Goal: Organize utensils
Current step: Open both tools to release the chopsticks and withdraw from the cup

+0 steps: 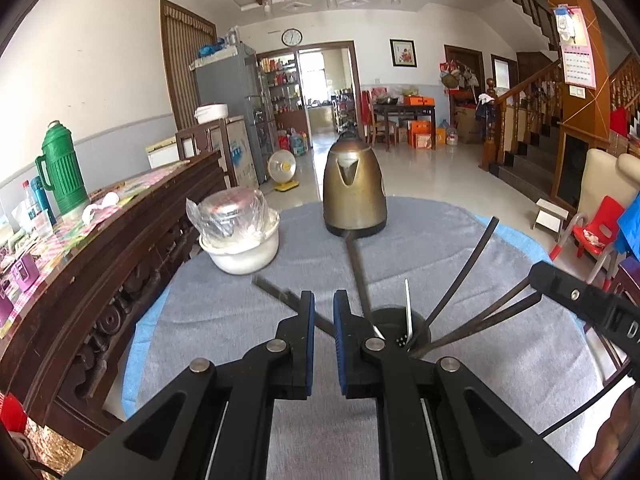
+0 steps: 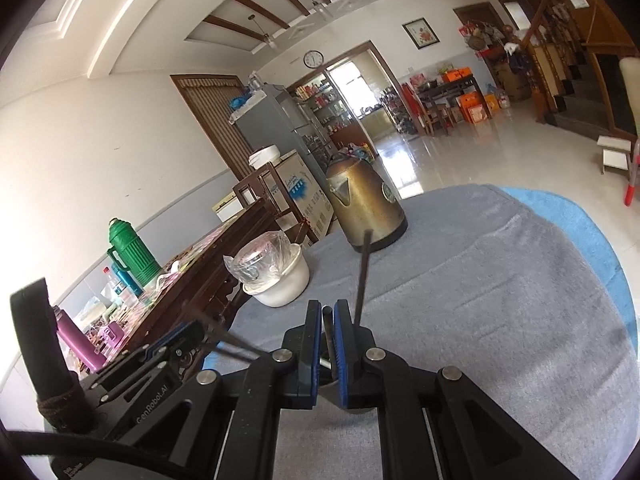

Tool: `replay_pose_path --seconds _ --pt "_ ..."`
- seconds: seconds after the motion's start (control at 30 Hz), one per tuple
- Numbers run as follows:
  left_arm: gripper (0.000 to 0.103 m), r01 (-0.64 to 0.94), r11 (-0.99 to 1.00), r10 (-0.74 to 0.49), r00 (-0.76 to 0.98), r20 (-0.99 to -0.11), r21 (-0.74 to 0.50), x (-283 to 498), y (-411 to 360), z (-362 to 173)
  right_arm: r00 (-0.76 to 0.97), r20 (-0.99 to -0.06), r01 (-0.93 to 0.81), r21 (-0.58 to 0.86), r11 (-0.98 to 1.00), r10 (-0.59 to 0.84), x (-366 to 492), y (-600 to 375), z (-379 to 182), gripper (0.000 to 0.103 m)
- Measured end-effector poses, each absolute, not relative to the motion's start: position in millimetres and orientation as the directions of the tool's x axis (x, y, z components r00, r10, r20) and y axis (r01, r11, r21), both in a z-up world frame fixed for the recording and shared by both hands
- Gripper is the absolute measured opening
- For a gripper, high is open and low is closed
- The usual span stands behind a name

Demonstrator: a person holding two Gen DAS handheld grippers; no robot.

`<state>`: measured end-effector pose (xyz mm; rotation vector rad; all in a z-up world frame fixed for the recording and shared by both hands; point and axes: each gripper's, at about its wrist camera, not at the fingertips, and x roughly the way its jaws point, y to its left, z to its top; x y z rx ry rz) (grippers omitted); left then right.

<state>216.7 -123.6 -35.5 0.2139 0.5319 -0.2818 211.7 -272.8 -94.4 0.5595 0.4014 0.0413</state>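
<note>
A dark round utensil holder [image 1: 385, 313] stands on the grey cloth just past my left gripper [image 1: 324, 316]. Several dark chopsticks [image 1: 466, 270] and a thin silver utensil [image 1: 407, 306] fan out of it. The left pads are nearly together with nothing clamped. One flat dark stick [image 1: 274, 290] runs crosswise behind the left fingers. My right gripper [image 2: 328, 318] is shut on a dark chopstick [image 2: 328, 322]; a second chopstick [image 2: 363, 276] rises just beyond its right finger. In the left wrist view the right gripper [image 1: 538, 280] sits over the upper ends of two leaning sticks.
A brass kettle [image 1: 354, 188] stands at the far side of the round table [image 1: 460, 240]. A white bowl holding a plastic-wrapped glass [image 1: 244, 248] is at far left. A carved wooden sideboard [image 1: 120, 236] with a green thermos [image 1: 64, 172] flanks the table's left edge.
</note>
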Motion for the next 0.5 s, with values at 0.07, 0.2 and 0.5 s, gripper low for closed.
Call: replay_pose_path --seconds 0.07,0.2,0.5 --pt "0.011 0.324 0.937 -0.212 0.826 -0.522 0.132 213 -123 -34 0.918 -0.363 0.073 0.551 0.831 0.16 210 -277 -96 0.017" --pt "0.06 0.321 0.935 -0.216 0.853 -0.475 0.152 200 -122 -23 0.937 -0.305 0.053 0.605 0.794 0.17 200 -287 -91 0.033" --pt "0.085 0.286 0.944 -0.187 0.875 -0.446 0.165 182 -112 -16 0.97 -0.21 0.02 0.566 0.824 0.121 175 -286 -71 0.07"
